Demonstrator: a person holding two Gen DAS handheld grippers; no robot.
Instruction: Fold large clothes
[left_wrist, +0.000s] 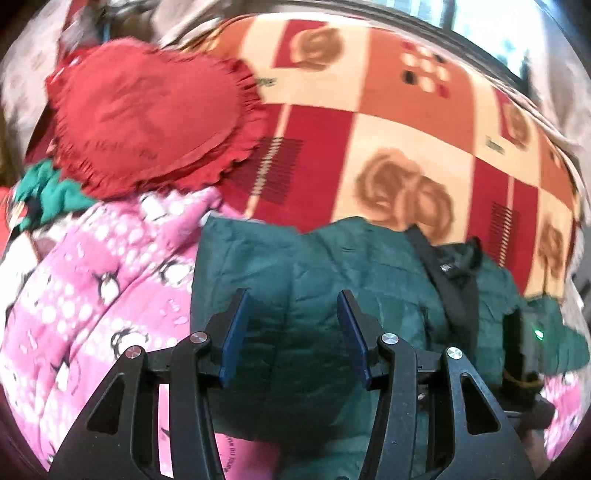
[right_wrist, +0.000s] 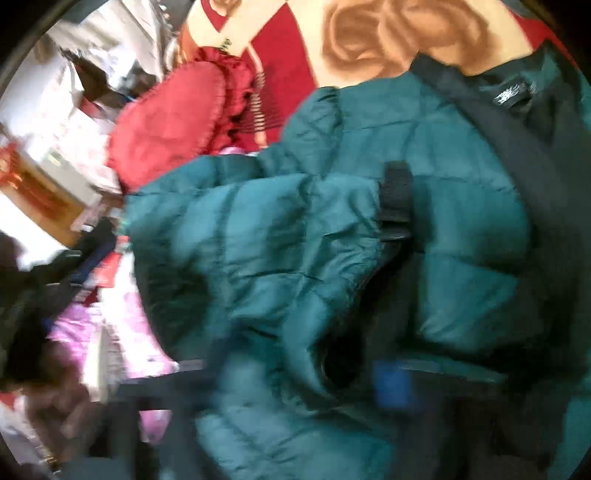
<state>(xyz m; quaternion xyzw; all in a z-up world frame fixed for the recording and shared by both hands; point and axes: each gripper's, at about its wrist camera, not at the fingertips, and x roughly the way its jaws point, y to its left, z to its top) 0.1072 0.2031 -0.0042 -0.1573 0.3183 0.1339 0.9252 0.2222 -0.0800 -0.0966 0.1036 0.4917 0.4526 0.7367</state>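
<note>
Though illegible, black label (right_wrist: 511, 96) on jacket (right_wrist: 332, 221)

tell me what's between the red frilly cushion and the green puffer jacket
In the left wrist view, pink penguin-print fabric fills the gap between the red cushion and the green jacket.

Left gripper (left_wrist: 293, 332) above a dark green quilted jacket (left_wrist: 317, 280), jaws apart.

The blue pads (left_wrist: 236, 332) stand separated with jacket fabric visible in the gap; no pad presses on it. The jacket lies across the lower centre and right of the frame, a black strap (left_wrist: 448, 291) crossing it at right. A pink penguin-print fabric (left_wrist: 92, 295) fills the lower left. A red frilled cushion (left_wrist: 147, 118) sits at upper left. A red, orange and cream patterned blanket (left_wrist: 406, 122) spans the upper right.
</note>
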